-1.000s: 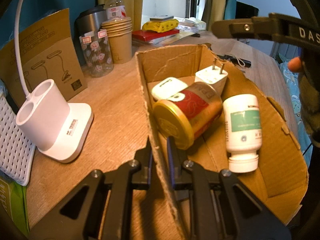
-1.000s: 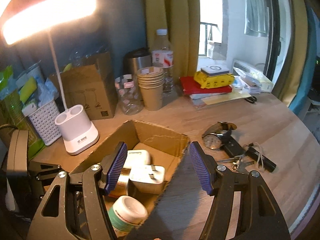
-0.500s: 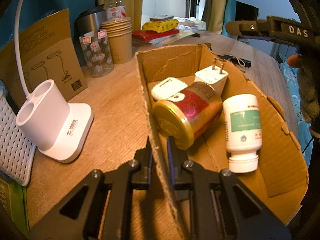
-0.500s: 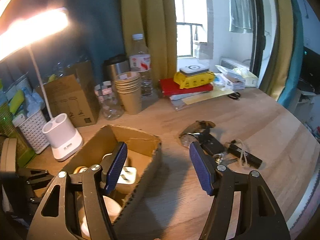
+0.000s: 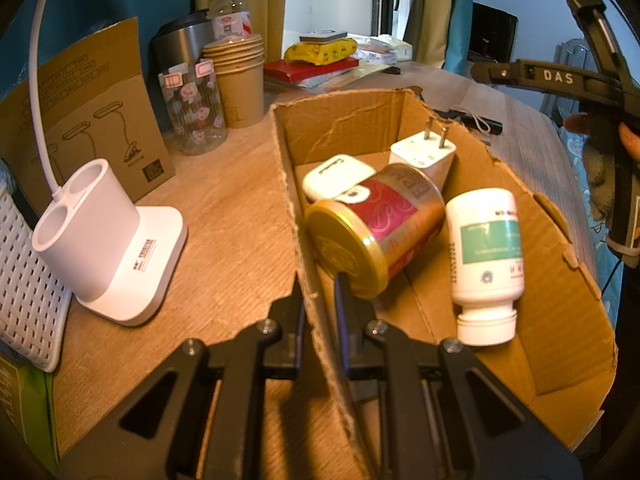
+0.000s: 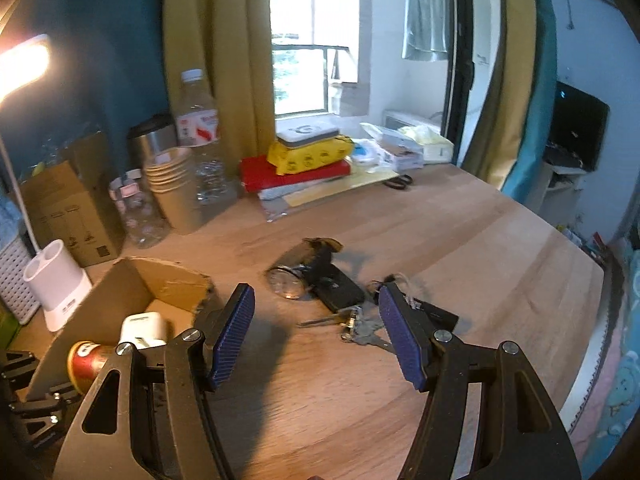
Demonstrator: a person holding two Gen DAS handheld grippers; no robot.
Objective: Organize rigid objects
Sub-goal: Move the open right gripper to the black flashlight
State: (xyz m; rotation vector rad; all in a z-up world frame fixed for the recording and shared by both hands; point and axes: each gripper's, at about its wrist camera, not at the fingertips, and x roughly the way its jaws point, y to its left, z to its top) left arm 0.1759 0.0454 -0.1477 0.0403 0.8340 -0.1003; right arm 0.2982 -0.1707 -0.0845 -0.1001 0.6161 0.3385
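Nearest, the left gripper (image 5: 318, 316) is clenched on the near side wall of the cardboard box (image 5: 560, 280); one finger lies outside the wall and one inside, with the torn edge pinched between them. By this grip the box is probably being steadied on the surface (image 6: 460, 240) so that it does not slide while things are dropped in.

Inside the box four things are seen. A white pill bottle (image 5: 486, 256) with a green label lies on its side, cap toward the camera. Beside it, and touching it or nearly so, a gold and red tin (image 5: 376, 228) also lies on its side, its lid toward the gripper. Behind the tin a flat white case (image 5: 334, 174) is partly covered by it, and a white plug adapter (image 5: 424, 154) stands against the far wall with its prongs up.

Outside the box, the right gripper (image 6: 316, 330) is held above bare wood with the jaws released and nothing between them. It is aimed at the loose items not yet sorted: a bunch of keys (image 6: 360, 326) just ahead, then a black key fob (image 6: 340, 290), a wristwatch (image 6: 290, 278) and a small black corded item (image 6: 432, 312). One of these is judged to be the next pick.

Farther back, clutter is ranged along the wall: a white lamp base (image 5: 108, 240), stacked paper cups (image 5: 240, 76), a clear bottle (image 6: 200, 136).
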